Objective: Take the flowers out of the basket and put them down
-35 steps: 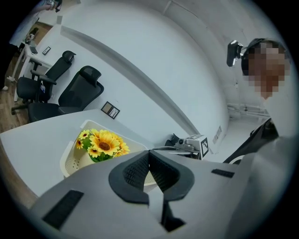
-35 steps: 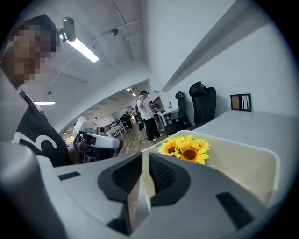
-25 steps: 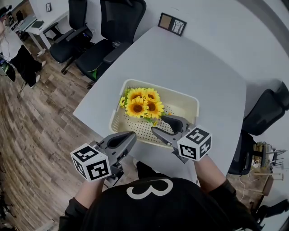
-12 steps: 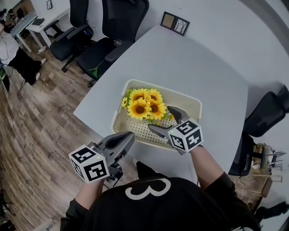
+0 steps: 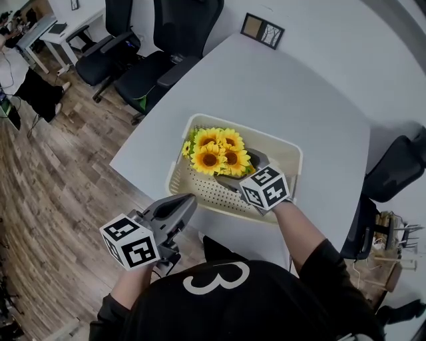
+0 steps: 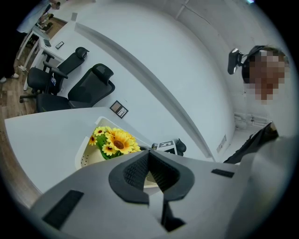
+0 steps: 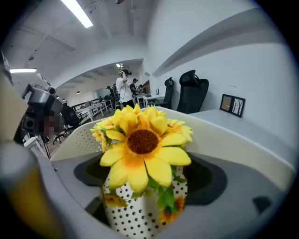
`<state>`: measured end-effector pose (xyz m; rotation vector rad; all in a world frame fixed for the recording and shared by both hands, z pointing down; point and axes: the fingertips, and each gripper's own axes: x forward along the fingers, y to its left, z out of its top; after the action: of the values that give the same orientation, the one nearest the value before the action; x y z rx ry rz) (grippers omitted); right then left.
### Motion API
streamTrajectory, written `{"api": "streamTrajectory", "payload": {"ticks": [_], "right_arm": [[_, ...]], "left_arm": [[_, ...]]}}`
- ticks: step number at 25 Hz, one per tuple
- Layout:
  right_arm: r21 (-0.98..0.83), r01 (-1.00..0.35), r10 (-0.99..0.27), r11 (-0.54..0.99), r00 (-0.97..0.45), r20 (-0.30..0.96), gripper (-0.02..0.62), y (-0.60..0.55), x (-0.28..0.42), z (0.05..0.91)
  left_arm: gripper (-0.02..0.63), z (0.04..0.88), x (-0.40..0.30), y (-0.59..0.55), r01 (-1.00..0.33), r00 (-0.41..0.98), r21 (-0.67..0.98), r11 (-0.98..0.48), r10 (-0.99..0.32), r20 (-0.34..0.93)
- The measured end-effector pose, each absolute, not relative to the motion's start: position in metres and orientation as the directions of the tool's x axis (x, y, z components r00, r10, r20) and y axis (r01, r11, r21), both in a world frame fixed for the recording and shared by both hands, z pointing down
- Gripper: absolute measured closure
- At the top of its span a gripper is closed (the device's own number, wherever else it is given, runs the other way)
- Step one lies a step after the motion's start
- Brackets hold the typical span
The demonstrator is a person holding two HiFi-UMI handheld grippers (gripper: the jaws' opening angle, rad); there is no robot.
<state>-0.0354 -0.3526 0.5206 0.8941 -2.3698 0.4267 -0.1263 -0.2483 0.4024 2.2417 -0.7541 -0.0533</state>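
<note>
Right gripper [image 5: 239, 170], jaws just spread wide around one sunflower bunch [image 5: 214, 150] in one basket [image 5: 286, 143]; left gripper [image 5: 189, 198] closed.

Place: open-plan office | shown by: black high-backed swivel chairs [image 5: 180, 26] and white desk [image 5: 48, 30], upper left of head view | brown wood-plank floor [image 5: 60, 200], left | long ceiling strip lights [image 7: 79, 11], top of right gripper view

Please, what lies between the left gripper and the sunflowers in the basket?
In the head view, only the perforated near wall of the basket and a bare strip of its floor.
</note>
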Motion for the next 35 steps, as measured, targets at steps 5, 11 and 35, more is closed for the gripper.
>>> {"api": "streamTrajectory", "payload": {"ticks": [5,11,35], "right_arm": [[-0.069,-0.671,-0.532,0.738,-0.643,0.551,0.132,-0.369,-0.052,0.53],[-0.094,-0.666,-0.548,0.74,-0.678,0.49,0.132,-0.379,-0.065,0.538],[-0.119,-0.608,-0.514,0.785,-0.747,0.421,0.239,-0.383,-0.071,0.538]], "left_arm": [[0.594,0.406,-0.138,-0.253,-0.526,0.81,0.667,-0.527,-0.551,0.202],[0.594,0.412,-0.146,-0.252,-0.545,0.794,0.673,-0.5,-0.566,0.222],[0.594,0.428,-0.145,-0.238,-0.592,0.766,0.666,-0.454,-0.575,0.289]]}}
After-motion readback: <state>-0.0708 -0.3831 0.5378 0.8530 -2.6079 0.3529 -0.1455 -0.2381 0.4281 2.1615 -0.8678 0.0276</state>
